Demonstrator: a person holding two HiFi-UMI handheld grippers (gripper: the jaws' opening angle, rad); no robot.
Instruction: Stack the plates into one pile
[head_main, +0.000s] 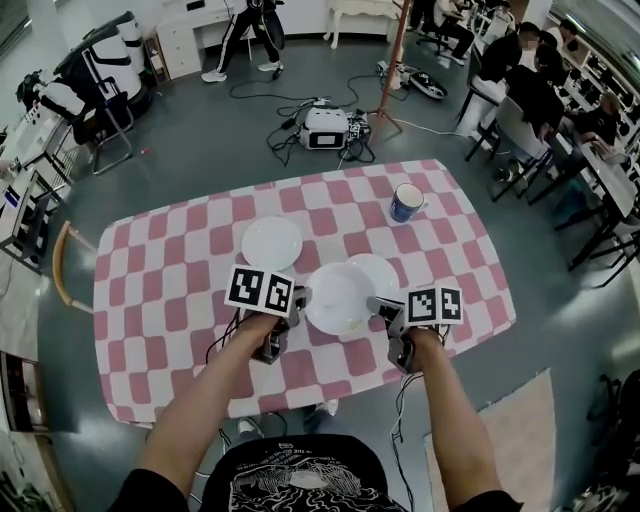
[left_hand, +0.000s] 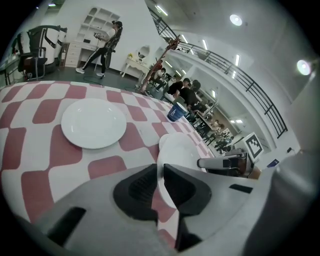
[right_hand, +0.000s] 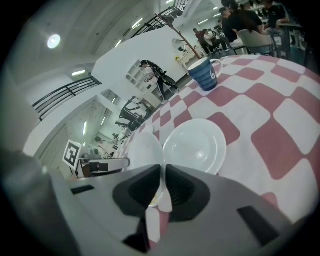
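Jaws on both sides are clamped on one plate. Head view: left gripper (head_main: 300, 300) and right gripper (head_main: 382, 309) pinch opposite rims of the held plate (head_main: 340, 298) over the near middle of the table (head_main: 170, 300). It overlaps the right plate (head_main: 385, 270); the far-left plate (head_main: 272, 243) lies apart, and a mug (head_main: 406, 202) stands far right.

Left gripper view: jaws closed on the thin rim, plate edge-on.

Right gripper view: same grip, right plate just beyond.

To do it well, likely keep both grips level, centre over the right plate, lower flat and let go together.

Hard to tell: whether the two plates touch — the overlap hides the right plate's near rim.
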